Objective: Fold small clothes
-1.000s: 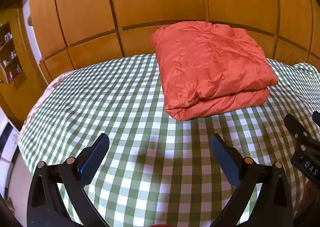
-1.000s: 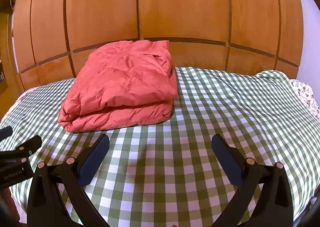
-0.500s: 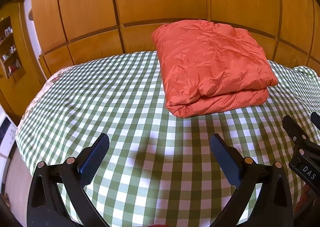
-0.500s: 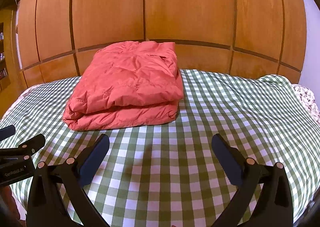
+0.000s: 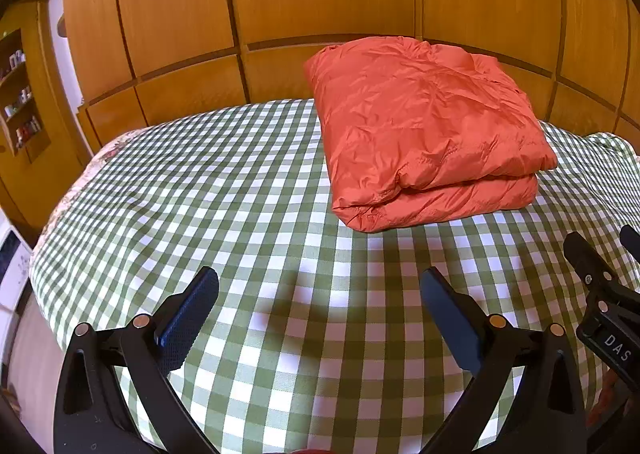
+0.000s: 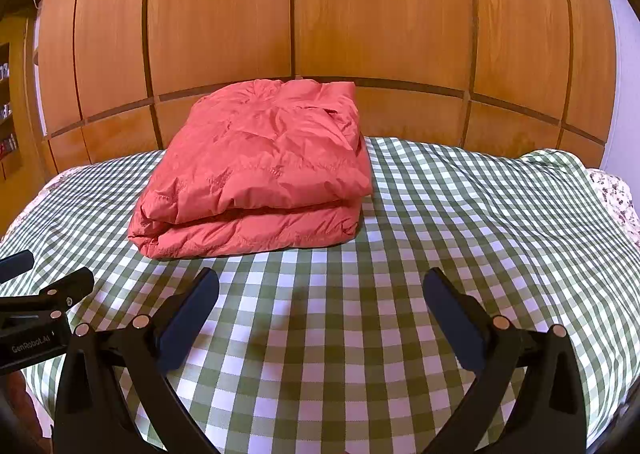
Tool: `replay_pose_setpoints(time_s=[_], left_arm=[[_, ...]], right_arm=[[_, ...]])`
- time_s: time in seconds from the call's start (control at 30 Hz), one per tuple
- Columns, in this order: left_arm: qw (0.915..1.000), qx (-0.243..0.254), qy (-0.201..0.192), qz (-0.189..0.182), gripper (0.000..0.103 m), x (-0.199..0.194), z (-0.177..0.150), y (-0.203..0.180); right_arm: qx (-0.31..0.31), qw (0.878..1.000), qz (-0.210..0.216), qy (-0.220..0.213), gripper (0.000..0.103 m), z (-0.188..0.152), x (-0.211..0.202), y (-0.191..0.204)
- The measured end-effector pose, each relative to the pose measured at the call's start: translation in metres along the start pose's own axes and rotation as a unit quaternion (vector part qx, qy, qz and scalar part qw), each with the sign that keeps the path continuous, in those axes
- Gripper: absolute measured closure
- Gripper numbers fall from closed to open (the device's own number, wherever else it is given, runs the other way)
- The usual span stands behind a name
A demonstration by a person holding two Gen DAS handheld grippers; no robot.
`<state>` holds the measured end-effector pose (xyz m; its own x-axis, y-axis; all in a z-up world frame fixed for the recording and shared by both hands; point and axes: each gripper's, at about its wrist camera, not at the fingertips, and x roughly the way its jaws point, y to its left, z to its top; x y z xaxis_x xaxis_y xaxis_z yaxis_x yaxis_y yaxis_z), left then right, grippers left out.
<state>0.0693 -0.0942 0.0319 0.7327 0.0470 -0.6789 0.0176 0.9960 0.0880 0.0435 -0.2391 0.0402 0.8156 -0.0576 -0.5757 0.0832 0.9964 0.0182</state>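
An orange-red puffy jacket (image 5: 424, 129) lies folded in a thick rectangle on the green-and-white checked cloth (image 5: 248, 189), toward the far side near the wooden wall. It also shows in the right wrist view (image 6: 260, 173). My left gripper (image 5: 320, 294) is open and empty, hovering over the cloth short of the jacket's near left corner. My right gripper (image 6: 320, 294) is open and empty, short of the jacket's near right side. Each gripper shows at the edge of the other's view: the right one (image 5: 600, 286) and the left one (image 6: 44, 294).
A wooden panelled wall (image 6: 320, 13) stands right behind the cloth-covered surface. Shelves with small items (image 5: 20, 101) are at far left. A floral fabric edge (image 6: 616, 193) shows at the right. The cloth's left edge (image 5: 44, 254) drops off to the floor.
Both grippers have drawn back and tilted slightly, so the jacket sits a little farther and higher in view. Both stay open. The jacket has not moved.
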Motion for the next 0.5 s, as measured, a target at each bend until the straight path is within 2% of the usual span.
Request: replay_pose_setpoints(time_s=[0.5], left_arm=[[0.9999,0.005,-0.001,-0.009,0.003,-0.0016,-0.0014,-0.0032]], right_arm=[[-0.003,1.000,0.006,0.004,0.002,-0.0017,0.0026,-0.0007]])
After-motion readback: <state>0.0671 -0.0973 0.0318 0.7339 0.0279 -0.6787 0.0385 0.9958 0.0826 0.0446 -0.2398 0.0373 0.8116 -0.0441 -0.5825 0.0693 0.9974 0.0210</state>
